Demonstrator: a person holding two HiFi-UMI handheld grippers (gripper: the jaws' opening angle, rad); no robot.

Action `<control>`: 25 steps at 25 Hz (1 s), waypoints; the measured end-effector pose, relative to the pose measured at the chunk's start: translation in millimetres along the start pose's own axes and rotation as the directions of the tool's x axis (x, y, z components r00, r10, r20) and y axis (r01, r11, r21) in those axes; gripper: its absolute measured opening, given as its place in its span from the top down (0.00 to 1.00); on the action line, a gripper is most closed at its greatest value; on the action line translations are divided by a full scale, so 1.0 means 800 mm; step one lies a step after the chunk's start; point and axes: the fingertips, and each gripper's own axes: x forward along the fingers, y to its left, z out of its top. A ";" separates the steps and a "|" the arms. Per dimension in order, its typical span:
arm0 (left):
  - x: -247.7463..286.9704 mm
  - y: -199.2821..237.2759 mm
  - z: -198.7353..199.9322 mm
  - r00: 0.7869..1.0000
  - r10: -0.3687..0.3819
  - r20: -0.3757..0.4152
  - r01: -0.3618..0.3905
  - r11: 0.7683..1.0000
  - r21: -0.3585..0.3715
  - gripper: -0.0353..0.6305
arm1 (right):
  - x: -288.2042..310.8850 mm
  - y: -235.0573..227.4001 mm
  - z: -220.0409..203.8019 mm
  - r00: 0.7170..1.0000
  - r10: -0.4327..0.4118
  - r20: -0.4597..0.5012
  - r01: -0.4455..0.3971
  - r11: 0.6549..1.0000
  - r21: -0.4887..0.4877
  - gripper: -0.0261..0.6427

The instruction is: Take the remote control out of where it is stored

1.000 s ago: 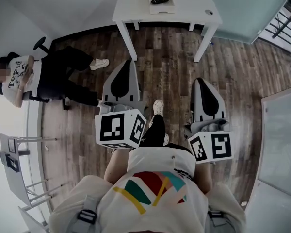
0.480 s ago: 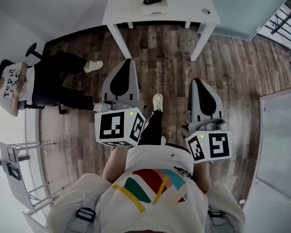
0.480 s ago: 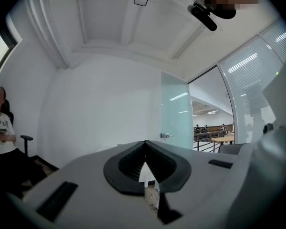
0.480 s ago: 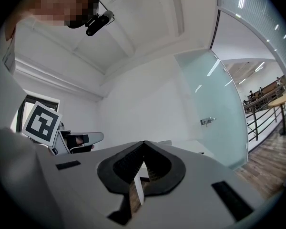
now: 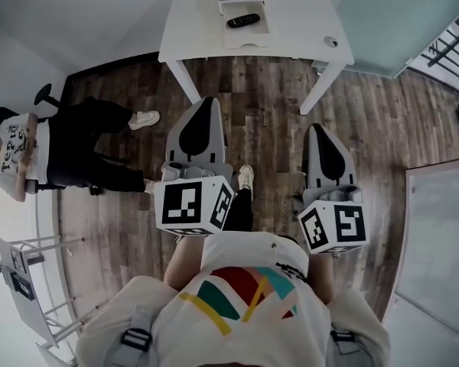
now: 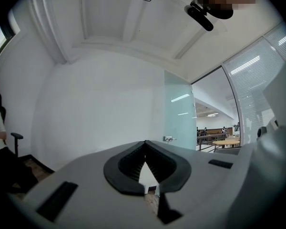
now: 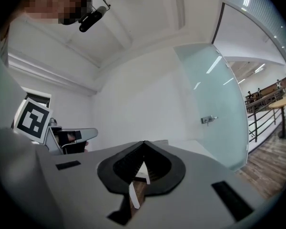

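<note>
Wood floor filled the head view, with a white table [image 5: 191,21] ahead. The remote [image 5: 243,21] lay in an open tray [image 5: 249,35] on it, long axis across the table, right end slightly farther away. Neither gripper view showed it, only wall and glass. Both the left gripper [image 5: 206,100] and right gripper [image 5: 316,127] were closed and empty, well short of it. Compared with a second before, the table had come nearer.

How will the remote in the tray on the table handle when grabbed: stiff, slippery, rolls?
The remote looks like a slim dark bar, so probably rigid and light. It lies flat in the white tray, so unlikely to roll. Finish too small to judge.
</note>
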 end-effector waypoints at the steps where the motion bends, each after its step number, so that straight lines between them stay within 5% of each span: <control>1: 0.014 0.009 0.003 1.000 0.007 0.002 -0.007 1.000 -0.006 0.94 | 0.018 0.000 0.005 1.000 0.008 0.000 -0.008 1.000 -0.007 0.96; 11: 0.147 0.110 0.018 0.997 0.072 0.010 -0.072 0.997 -0.034 0.94 | 0.200 0.009 0.039 0.994 0.106 0.008 -0.105 0.993 -0.052 0.96; 25: 0.258 0.167 0.012 0.998 0.065 -0.009 -0.065 0.996 -0.068 0.94 | 0.305 -0.023 0.041 0.998 0.057 -0.036 -0.060 0.996 -0.070 0.96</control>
